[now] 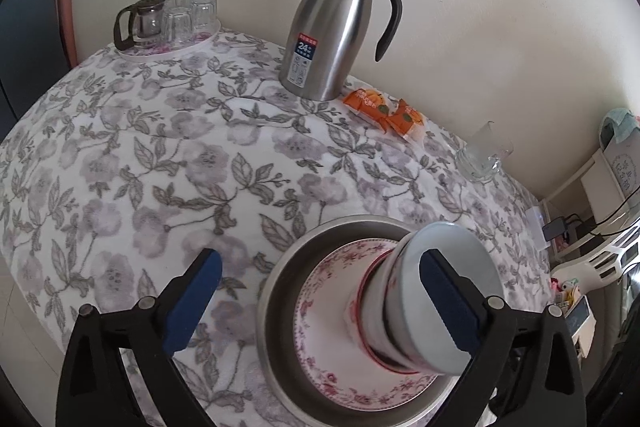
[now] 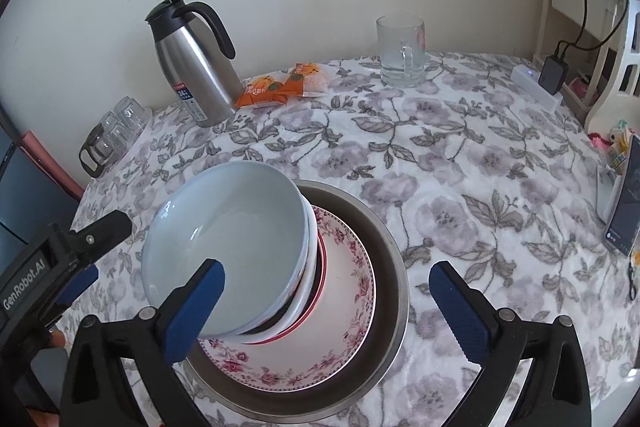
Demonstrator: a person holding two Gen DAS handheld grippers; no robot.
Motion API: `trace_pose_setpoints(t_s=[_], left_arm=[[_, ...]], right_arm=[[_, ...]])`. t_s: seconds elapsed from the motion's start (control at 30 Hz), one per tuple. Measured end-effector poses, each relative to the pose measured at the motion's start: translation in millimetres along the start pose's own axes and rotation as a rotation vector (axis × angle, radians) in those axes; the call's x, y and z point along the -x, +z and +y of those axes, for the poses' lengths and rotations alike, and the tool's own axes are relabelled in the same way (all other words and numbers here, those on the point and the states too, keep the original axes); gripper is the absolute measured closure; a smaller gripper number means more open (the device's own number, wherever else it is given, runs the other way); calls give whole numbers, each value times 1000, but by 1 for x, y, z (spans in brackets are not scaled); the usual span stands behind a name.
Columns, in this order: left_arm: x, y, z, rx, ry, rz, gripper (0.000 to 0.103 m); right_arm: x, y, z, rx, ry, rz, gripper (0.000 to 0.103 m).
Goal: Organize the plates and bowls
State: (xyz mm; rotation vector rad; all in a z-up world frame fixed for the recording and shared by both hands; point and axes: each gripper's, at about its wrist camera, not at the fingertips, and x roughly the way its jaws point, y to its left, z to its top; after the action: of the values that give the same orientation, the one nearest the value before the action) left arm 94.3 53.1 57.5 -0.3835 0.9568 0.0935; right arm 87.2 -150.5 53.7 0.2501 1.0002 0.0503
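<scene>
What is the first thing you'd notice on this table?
The stack of bowls stands out, sitting on a flowery plate inside a metal pan at the near edge. Behind it by the wall stands a shiny steel jug, with orange snack packets and a glass mug beside it.

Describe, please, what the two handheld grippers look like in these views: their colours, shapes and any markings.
Both are alike: the left gripper and right gripper have glossy black plastic arms that fork into triangular, open-framed links with round silver pivot pins. Each finger ends in a long, flat, dark blue pad with a ribbed texture. The left gripper's black body carries white "GenRobot.AI" lettering. No cables or sleeves show.
</scene>
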Motion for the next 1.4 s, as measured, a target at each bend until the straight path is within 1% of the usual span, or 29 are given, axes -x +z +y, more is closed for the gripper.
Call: trace_pose_setpoints(t_s=[0.13,0.3,0.4,0.53,0.77,0.87,1.03,1.23,1.4], left_arm=[[4,-7,3,-13,16,-10,4],[10,-18,8,-47,72,-40,4],[13,-24,12,-50,70,-42,4],[17,-32,18,-57,88,-47,4],[25,-43,22,-80,78,-52,4],[23,-48,20,-100,79,-34,4],[19,-59,13,-160,144,2,4],[19,-70,11,-179,177,20,4],[11,-78,12,-183,182,90,4]], right_arm=[[5,-3,1,5,0,-14,0],[13,-12,2,16,-4,-21,0],[18,-18,0,18,-6,-29,0],[23,-28,-4,13,-3,-39,0],[26,-43,-12,9,-10,-35,0],[25,-48,-14,8,-21,-25,0],[23,-55,-15,22,-29,-12,0],[17,-63,-16,32,-47,13,0],[13,-67,-17,40,-61,36,0]])
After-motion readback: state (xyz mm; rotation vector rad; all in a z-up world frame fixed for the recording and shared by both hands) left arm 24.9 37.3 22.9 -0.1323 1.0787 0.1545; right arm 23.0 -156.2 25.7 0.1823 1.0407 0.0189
